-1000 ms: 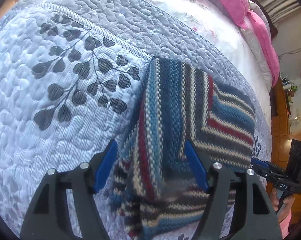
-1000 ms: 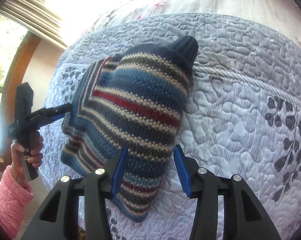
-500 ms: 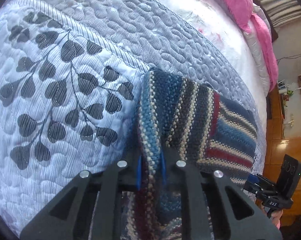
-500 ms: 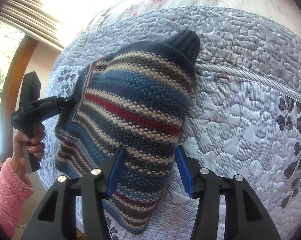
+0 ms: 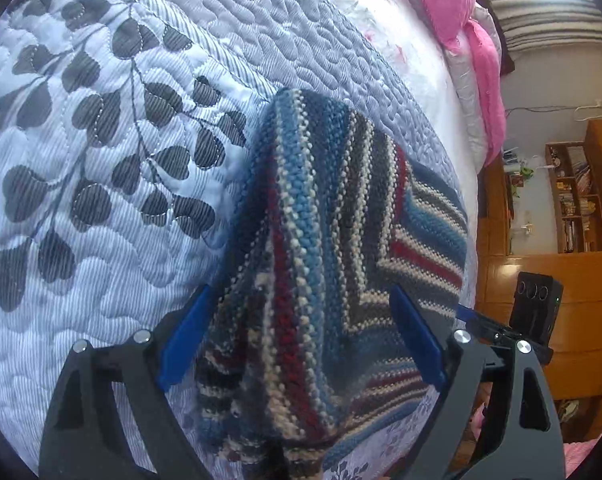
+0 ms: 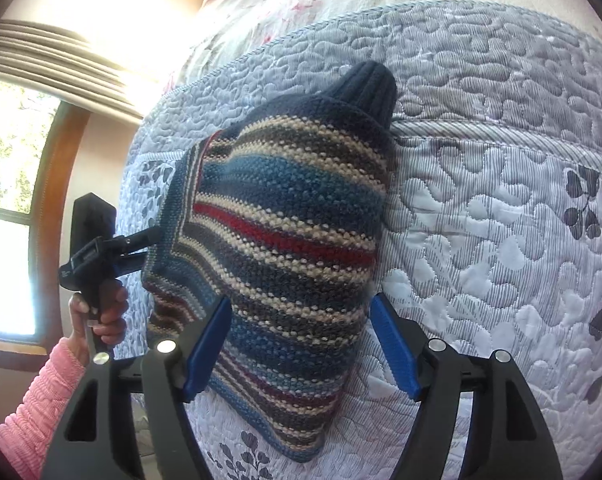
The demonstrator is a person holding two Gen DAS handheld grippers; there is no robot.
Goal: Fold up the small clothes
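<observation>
My left gripper (image 5: pixel 297 336), clamped on the striped knit sweater's (image 6: pixel 285 240) edge half a second ago, now stands wide, the fold released onto the quilt (image 5: pixel 101 200). So this fold looks laid. To the sweater's right, my right gripper (image 6: pixel 301 344) hovers wide over its near hem, holding nothing. I can read no labels or writing.

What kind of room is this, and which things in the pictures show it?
Most likely a bedroom in a home. A striped knitted garment lies on a bed covered by a quilted bedspread, pink bedding lies at its far end, and wooden shelves stand by the wall.
</observation>
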